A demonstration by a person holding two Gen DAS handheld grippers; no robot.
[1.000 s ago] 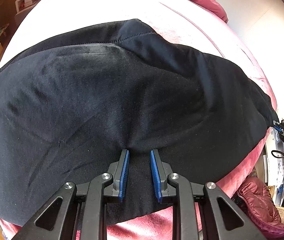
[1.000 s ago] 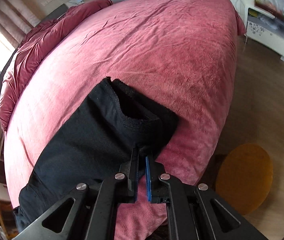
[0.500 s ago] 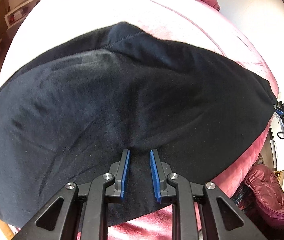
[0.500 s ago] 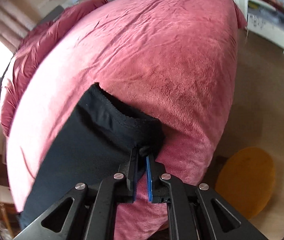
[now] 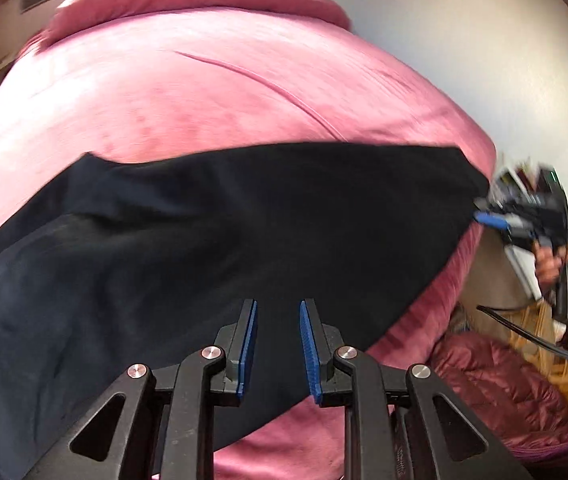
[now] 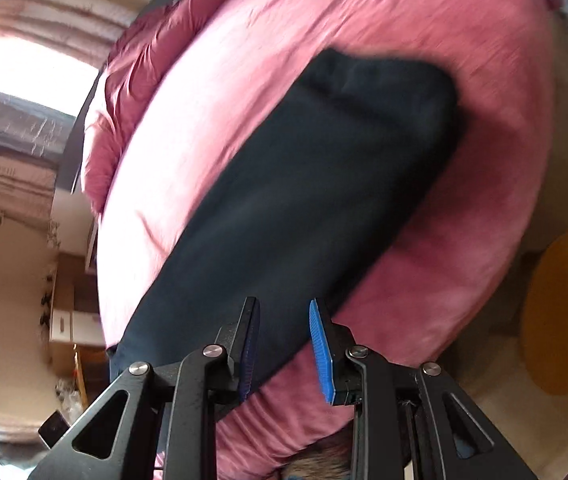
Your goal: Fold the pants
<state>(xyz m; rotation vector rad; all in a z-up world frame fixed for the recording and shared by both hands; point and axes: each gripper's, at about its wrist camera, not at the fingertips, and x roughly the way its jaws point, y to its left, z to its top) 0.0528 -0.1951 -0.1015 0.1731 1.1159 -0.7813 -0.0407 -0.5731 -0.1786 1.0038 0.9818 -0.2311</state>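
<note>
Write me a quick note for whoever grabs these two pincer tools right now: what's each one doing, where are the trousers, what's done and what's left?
Left gripper: blue pads apart over the cloth, pinching nothing visible.
Right gripper: jaws opening, nothing pinched between them; it sits at the far trouser end.
Black soft fabric pants: lying flat as one long strip across the pink plush bed cover, legs apparently laid one on the other.
Done: the lengthwise fold, it seems.
Left: probably fold the strip end to end, then smooth it.

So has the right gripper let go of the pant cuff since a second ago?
Yes. The right gripper is opening, backed away from the black pants on the pink bedcover.
</note>
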